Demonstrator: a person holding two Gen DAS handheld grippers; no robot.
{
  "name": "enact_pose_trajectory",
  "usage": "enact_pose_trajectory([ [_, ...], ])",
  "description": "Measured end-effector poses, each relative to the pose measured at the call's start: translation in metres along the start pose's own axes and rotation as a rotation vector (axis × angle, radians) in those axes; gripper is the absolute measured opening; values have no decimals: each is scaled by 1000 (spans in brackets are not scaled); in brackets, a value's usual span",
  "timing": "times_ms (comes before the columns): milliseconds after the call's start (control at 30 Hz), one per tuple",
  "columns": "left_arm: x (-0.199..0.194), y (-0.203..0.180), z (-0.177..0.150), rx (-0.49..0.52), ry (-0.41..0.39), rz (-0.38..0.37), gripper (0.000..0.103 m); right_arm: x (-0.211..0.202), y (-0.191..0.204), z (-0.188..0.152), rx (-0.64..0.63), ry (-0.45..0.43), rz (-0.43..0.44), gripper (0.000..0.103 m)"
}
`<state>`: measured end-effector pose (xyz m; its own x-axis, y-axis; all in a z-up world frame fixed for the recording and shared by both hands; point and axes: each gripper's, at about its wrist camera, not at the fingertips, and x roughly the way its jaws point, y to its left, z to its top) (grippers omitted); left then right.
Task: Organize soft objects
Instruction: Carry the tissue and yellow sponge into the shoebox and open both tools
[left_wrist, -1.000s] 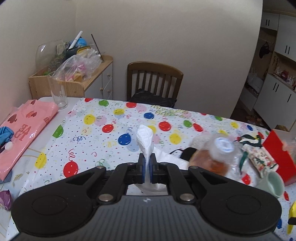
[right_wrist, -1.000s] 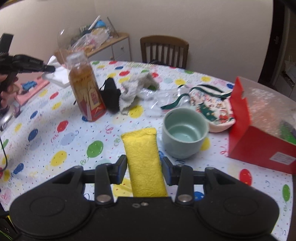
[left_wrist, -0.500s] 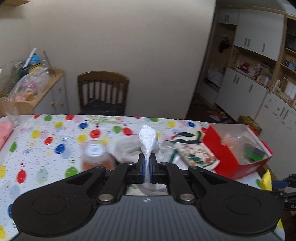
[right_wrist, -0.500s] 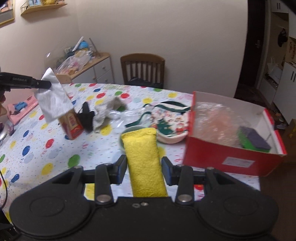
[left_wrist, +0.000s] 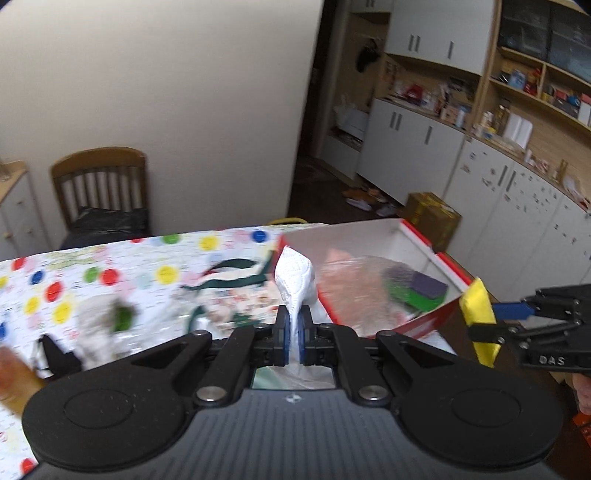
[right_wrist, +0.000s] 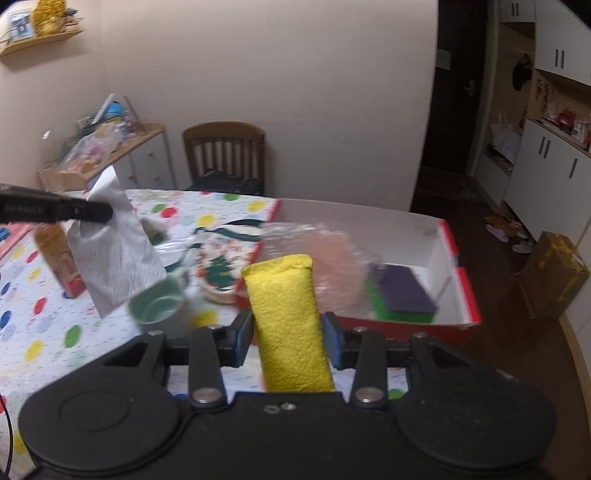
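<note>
grip, left: left hand-held gripper (left_wrist: 291, 334) is clenched on a thin white cloth (left_wrist: 294, 281), whose loose end stands up just ahead of the jaws.
grip, right: right hand-held gripper (right_wrist: 289, 338) is grasping a yellow sponge (right_wrist: 290, 325) between its blue pads; the sponge sticks out forward past them.
just ahead of the right hand-held gripper: green cup (right_wrist: 157, 305) down and to the left, on the balloon-print surface (right_wrist: 35, 310).
ahead of both: red box (right_wrist: 456, 258), open-topped, already holding a purple and green sponge (right_wrist: 402, 293) and crinkled clear wrap (right_wrist: 328, 258). the yellow sponge hangs near the box's near wall; the white cloth seems short of its left edge.
left of the box: christmas-print pouch (right_wrist: 218, 269) with green straps, and beyond the cloth a brown bottle (right_wrist: 55, 254), blurred.
risk: the limp cloth could drape over the box wall or fall onto the surface if let go too early.
risk: both hand-held grippers point at one box, so they could knock together over it; the sponge could land on the wrap and roll out.
writing: "das" shows on the right hand-held gripper's side in the left view; the lettering on the left one in the right view is too blurred to read.
</note>
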<state>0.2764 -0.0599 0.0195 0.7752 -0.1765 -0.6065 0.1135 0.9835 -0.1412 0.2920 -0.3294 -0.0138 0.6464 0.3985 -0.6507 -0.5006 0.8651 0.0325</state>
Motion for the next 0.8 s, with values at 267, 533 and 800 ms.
enact_pose_trajectory([
  [267,67,-62,26,31,44,-64,4,24,-66,14,35,11,-61,40],
  [533,137,-93,45,15,84,-48,4,73,-112,32,64,46,-107,40],
  [800,202,-101,44,-18,166,-26,4,125,-133,40,92,125,-71,40],
])
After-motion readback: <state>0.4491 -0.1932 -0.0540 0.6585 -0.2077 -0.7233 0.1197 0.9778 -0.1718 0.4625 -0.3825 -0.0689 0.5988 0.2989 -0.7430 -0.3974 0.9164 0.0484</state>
